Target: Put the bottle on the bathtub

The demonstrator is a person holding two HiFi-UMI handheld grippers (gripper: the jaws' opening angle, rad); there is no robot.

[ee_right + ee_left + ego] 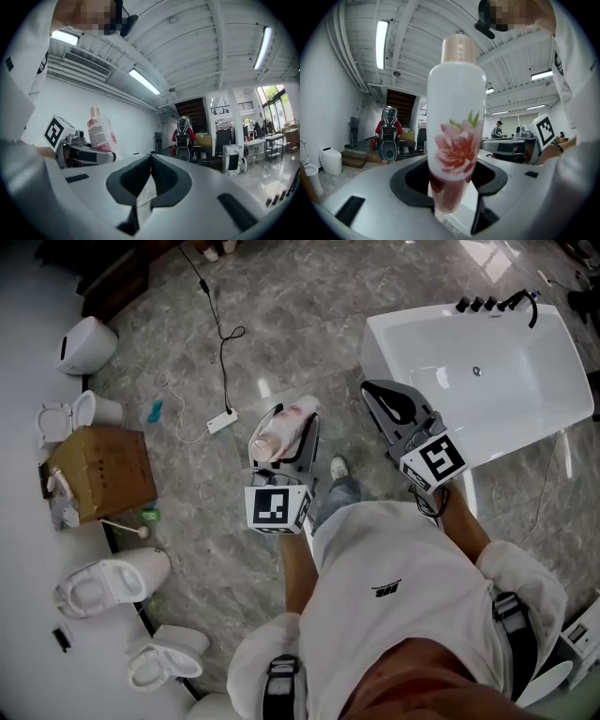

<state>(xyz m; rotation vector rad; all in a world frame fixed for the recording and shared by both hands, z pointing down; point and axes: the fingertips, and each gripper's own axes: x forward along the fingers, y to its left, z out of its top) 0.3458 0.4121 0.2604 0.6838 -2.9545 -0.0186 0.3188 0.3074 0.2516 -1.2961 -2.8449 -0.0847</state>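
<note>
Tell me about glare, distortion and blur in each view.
Head view: even light, bright glare on the glossy floor beyond the bathtub. Left gripper view: strong fisheye, dark corners; the bottle is sharp, its base blurred. Right gripper view: fisheye bends the ceiling lights.

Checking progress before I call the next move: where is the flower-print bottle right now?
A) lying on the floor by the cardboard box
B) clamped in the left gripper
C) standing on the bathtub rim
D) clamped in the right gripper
B: the left gripper view shows the bottle pinched between the jaws of the left gripper, while the right gripper has its jaws together on nothing and the bathtub carries no bottle.
</note>
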